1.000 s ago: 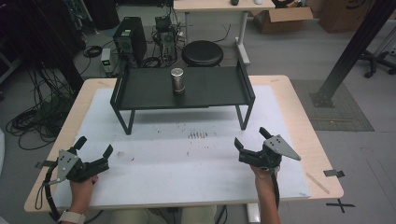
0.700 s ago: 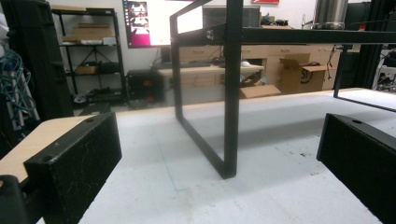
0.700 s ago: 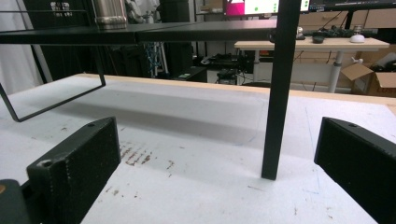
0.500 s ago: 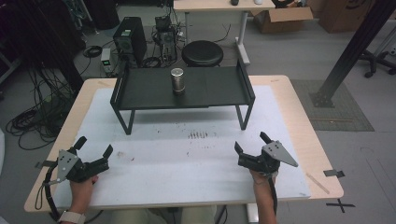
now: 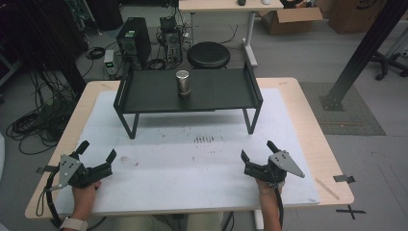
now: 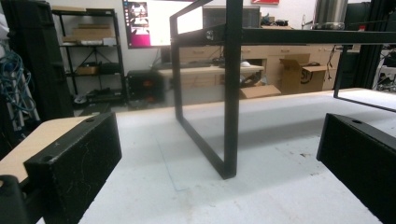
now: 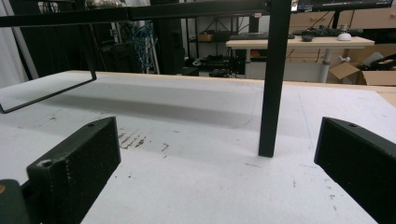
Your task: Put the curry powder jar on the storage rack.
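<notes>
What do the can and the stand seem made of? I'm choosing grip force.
The can: likely metal, with a shiny silver, reflective wall. The stand: probably painted or coated metal, with a matte black finish and thin square-section legs. Neither is certain from looks alone.

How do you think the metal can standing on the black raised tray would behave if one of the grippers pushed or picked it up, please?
The metal can looks rigid, so it probably won't deform under the jaws. It stands upright and taller than wide, so a high push would likely tip it, and it could then roll on the black raised tray. Its shiny wall may be slippery.
</notes>
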`<state>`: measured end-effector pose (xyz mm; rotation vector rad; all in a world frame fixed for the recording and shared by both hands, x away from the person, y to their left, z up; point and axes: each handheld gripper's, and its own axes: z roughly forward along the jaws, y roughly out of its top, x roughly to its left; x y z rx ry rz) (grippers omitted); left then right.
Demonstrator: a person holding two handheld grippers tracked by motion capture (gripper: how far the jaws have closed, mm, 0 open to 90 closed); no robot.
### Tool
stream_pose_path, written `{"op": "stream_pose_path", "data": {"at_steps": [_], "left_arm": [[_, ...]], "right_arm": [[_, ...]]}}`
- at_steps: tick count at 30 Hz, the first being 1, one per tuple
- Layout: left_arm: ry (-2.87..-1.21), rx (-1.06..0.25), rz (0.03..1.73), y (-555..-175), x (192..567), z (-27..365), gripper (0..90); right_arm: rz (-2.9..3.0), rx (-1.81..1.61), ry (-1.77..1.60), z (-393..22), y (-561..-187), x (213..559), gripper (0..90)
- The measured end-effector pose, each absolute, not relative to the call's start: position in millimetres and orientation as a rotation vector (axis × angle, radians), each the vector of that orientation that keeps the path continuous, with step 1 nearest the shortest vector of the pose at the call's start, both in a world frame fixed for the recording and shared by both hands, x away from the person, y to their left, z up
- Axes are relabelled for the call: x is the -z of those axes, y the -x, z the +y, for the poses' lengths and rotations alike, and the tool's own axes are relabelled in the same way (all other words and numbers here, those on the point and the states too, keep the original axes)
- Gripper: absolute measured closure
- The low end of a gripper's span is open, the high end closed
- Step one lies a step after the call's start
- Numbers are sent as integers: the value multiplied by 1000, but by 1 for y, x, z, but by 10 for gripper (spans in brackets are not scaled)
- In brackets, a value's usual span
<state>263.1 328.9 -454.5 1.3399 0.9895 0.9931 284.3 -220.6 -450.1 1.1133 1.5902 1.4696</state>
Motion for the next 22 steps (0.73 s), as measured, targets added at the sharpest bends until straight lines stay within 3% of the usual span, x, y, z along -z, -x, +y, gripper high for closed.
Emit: {"op": "stream_pose_path", "data": {"at_steps": [22], "left_arm": [[-1337, -996, 989, -263, 455, 329, 2]], "right_arm": [[1516, -1488, -1044, -221, -275, 453, 1]]}}
